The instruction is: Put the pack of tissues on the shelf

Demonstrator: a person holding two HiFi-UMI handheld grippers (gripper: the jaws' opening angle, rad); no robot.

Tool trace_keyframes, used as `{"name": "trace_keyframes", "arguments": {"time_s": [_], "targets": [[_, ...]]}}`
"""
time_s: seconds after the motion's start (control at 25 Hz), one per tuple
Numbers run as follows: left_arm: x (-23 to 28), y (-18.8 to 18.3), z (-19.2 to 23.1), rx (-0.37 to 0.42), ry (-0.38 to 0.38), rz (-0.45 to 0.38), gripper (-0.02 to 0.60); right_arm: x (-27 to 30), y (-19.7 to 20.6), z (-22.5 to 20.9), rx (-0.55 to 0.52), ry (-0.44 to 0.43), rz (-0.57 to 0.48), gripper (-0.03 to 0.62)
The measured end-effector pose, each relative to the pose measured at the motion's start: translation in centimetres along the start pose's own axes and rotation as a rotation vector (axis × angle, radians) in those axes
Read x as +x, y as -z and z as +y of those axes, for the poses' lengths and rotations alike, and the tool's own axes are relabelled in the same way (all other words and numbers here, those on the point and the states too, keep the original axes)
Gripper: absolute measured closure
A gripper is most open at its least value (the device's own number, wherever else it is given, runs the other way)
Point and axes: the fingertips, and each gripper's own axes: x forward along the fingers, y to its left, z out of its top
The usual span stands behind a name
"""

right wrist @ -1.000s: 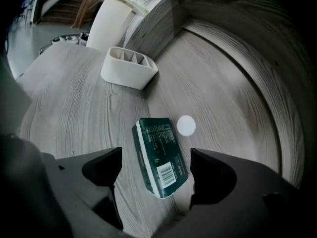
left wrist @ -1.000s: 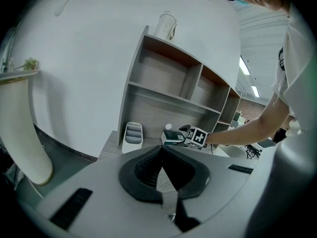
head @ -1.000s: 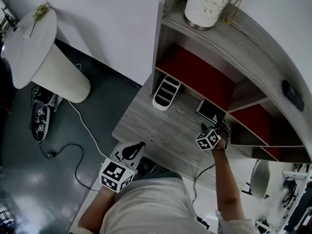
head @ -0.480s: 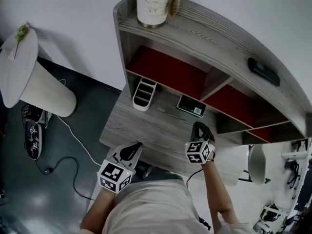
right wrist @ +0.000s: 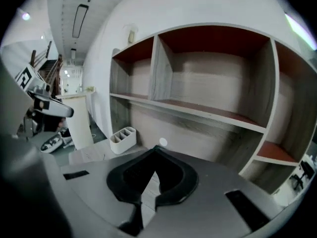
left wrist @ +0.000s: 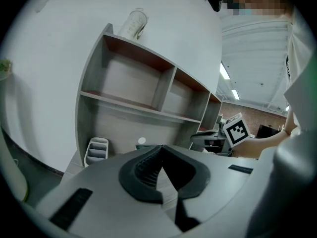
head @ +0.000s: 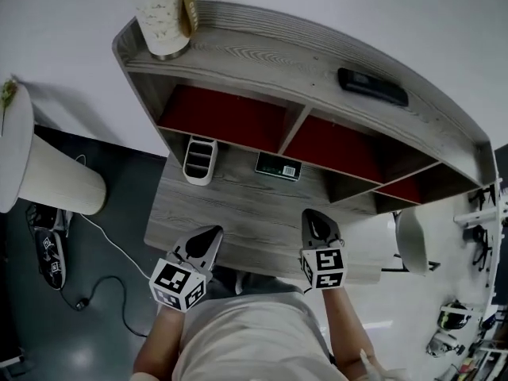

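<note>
A white three-slot organiser (head: 198, 159) stands at the back left of the grey wood-grain desk (head: 238, 213). Higher up and behind it stands a white speckled vase (head: 163, 14). A flat black remote-like thing (head: 372, 86) lies well to its right. On the dark floor (head: 103, 332) to the left stand a white pedestal table (head: 48, 185), a white cable (head: 103, 236) and a black device with square markers (head: 49, 248).
</note>
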Motion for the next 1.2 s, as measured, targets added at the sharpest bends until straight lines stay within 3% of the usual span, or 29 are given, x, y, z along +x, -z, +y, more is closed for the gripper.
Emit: {"name": "trace_keyframes", "arguments": {"time_s": [0.28, 0.56, 1.2], "targets": [[2.8, -1.7, -3.1, 0.044, 0.082, 0.003, 0.566, -5.2, -1.5, -0.8, 0.095, -0.029, -0.095, 0.568], [4.6, -2.5, -5.6, 0.074, 0.132, 0.002, 0.566, -8.3, -1.3, -1.8, 0.124, -0.046, -0.125, 0.568], [6.4, -3.8, -8.1, 0.108, 0.166, -0.021, 0.566, -9.8, -1.5, -3.6, 0.159, -0.053, -0.186, 0.568]]}}
